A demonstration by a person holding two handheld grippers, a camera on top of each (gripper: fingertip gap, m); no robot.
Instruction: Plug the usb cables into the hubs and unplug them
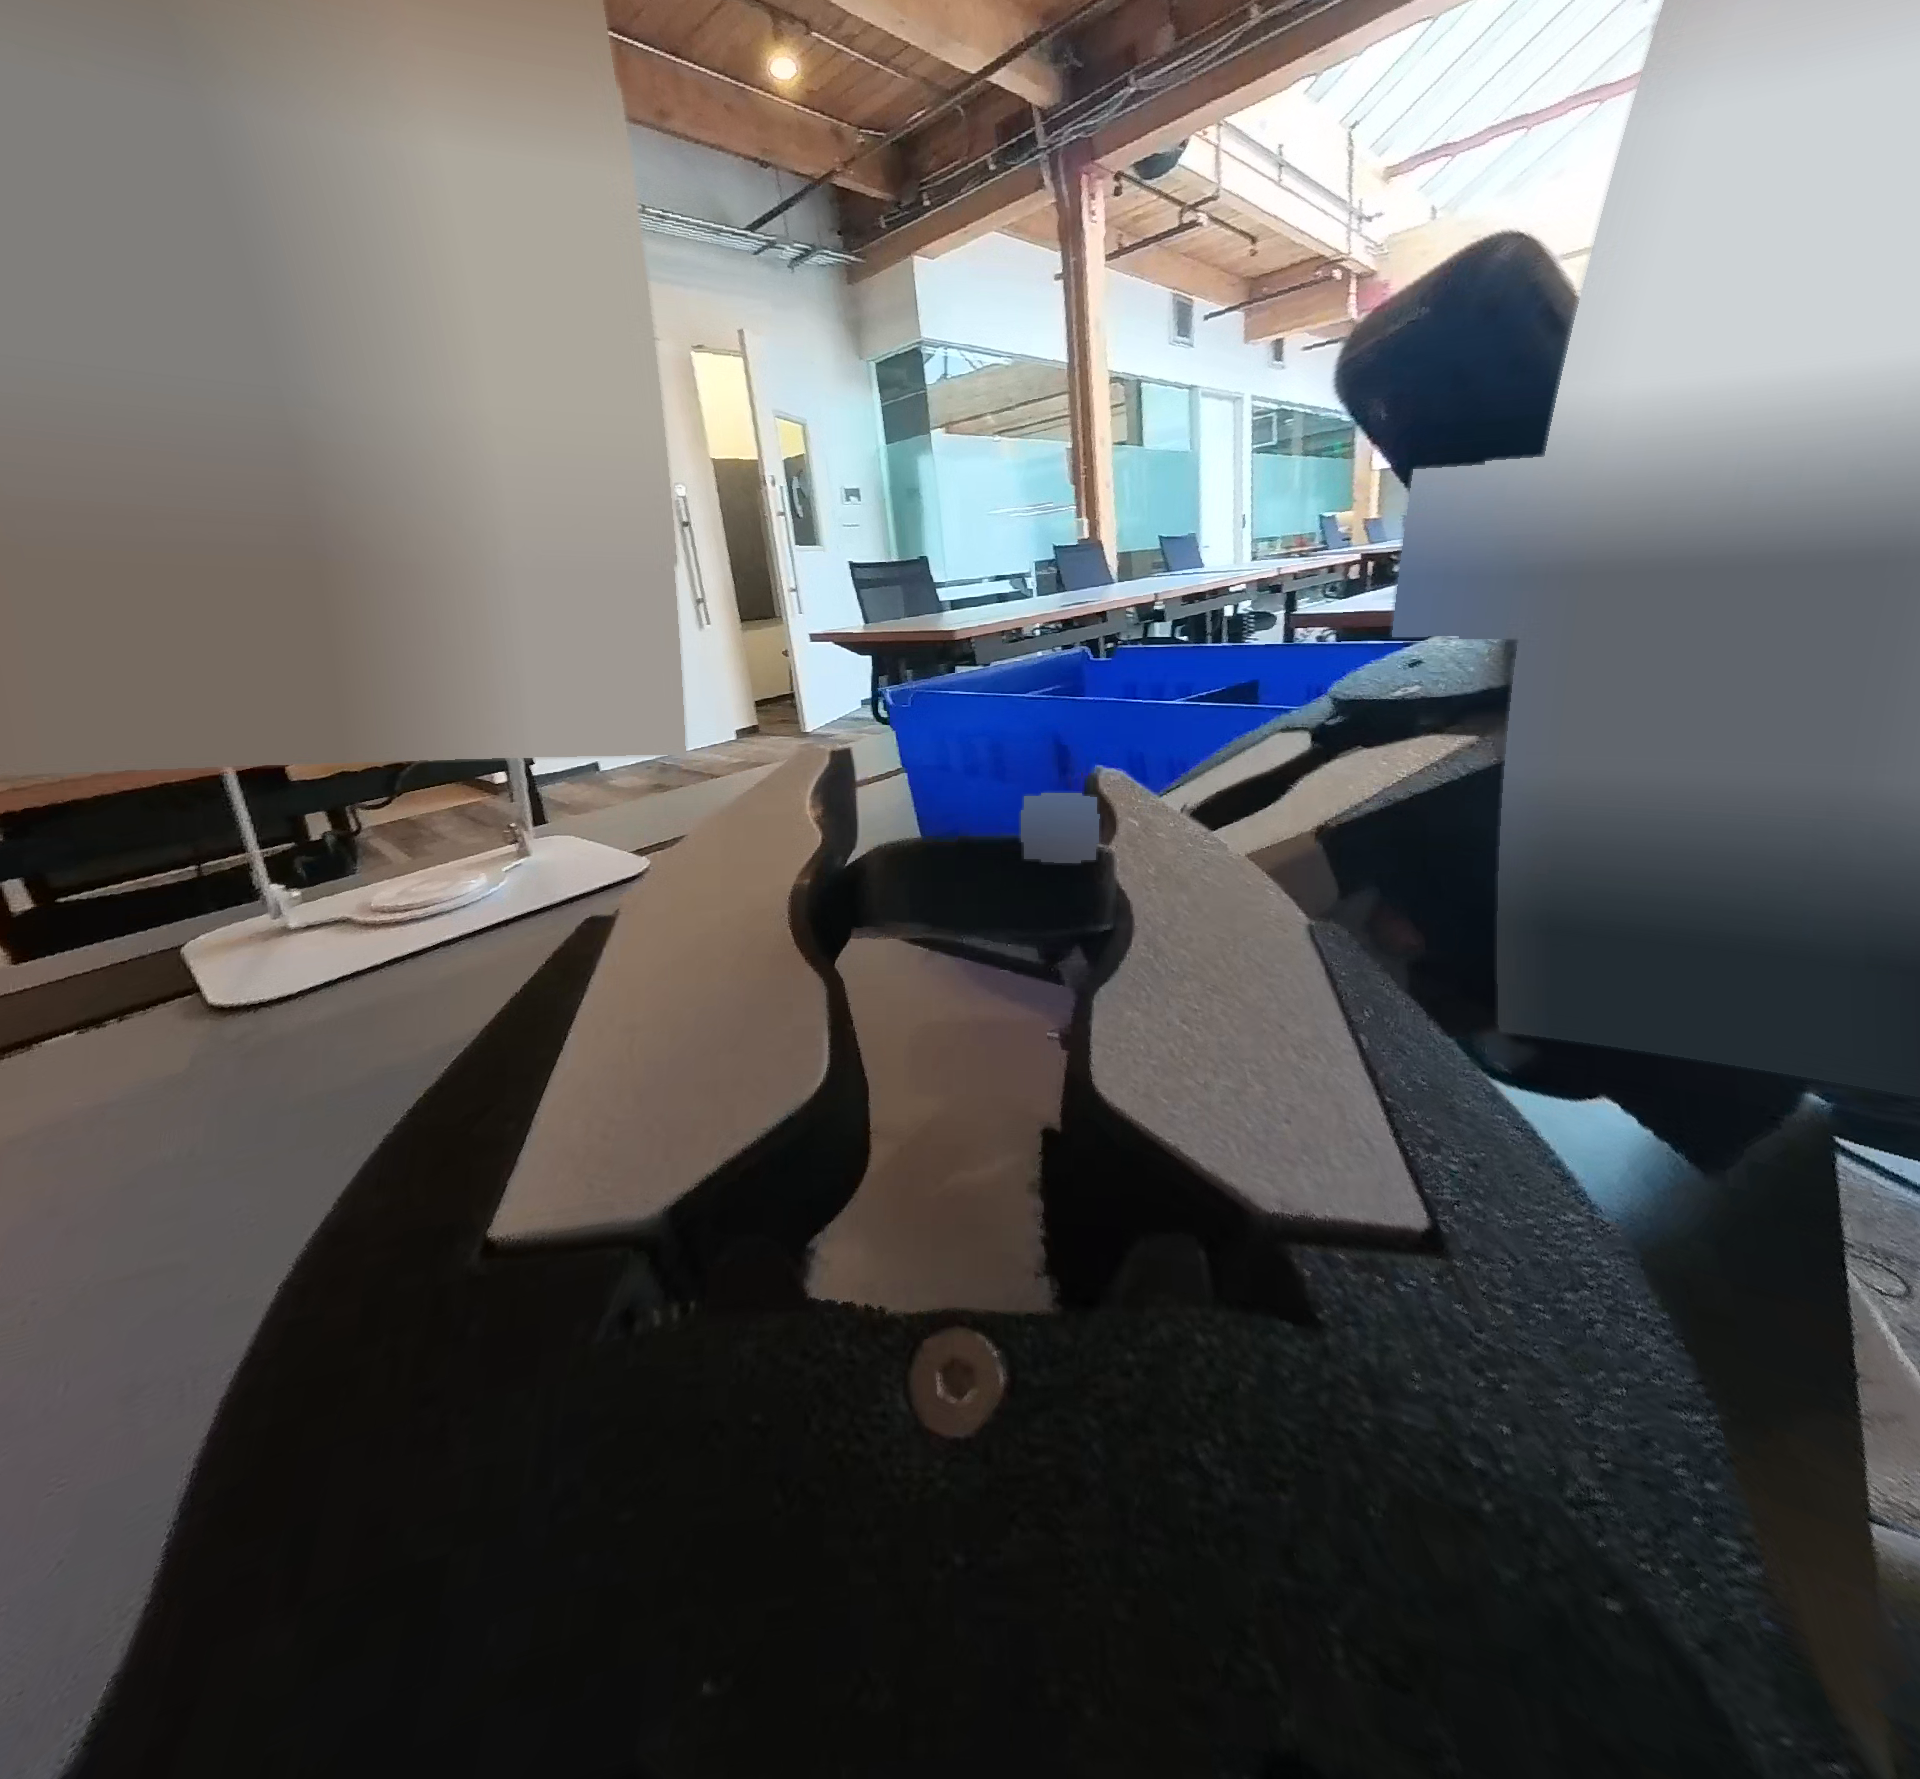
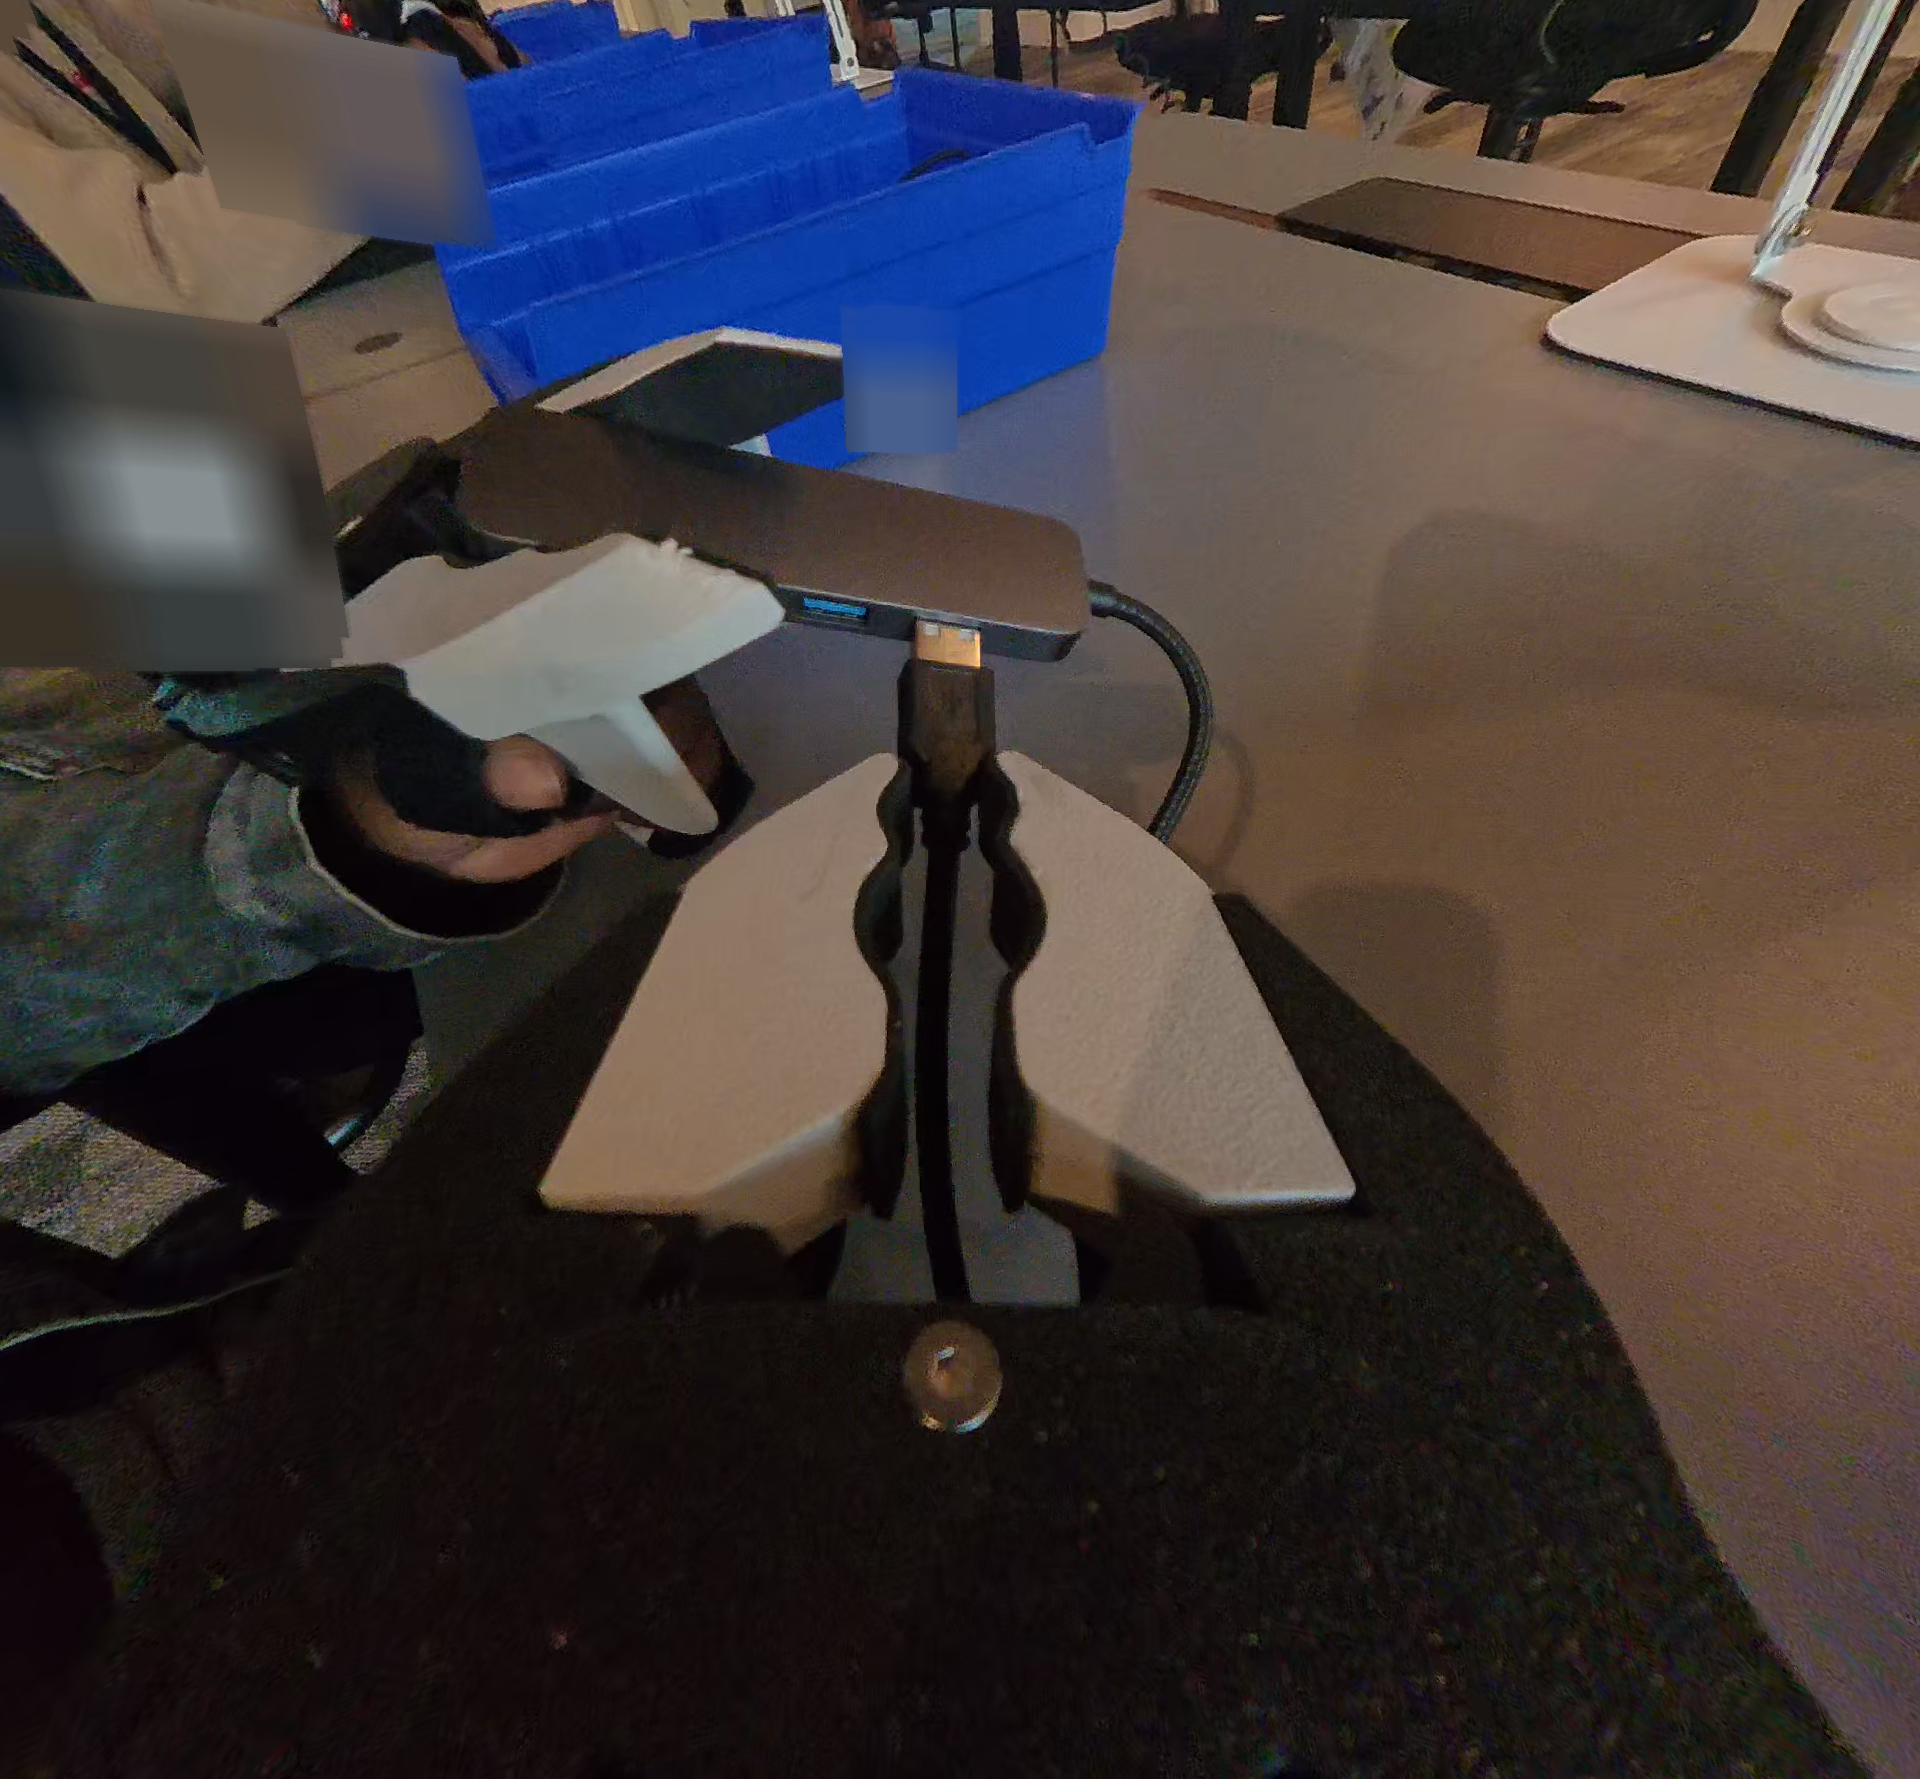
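Metal plug (image 2: 948, 646) (gold-toned) at flat hub (image 2: 810, 524)

Left gripper (image 1: 961, 882), grey textured fingers on a black foam-faced body: fingers closed onto a flat dark object, held level above the worktop. Right gripper (image 2: 940, 773), same build: fingers pinched together at the tips around a black plug body, pointing forward. The person's gloved hand (image 2: 468, 804) wraps the left gripper's handle, finger on its pale trigger.

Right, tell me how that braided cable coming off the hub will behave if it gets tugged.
The braided cable holds a smooth arc, so probably springy, not limp. Tugging likely drags the hub, which looks slim and light.
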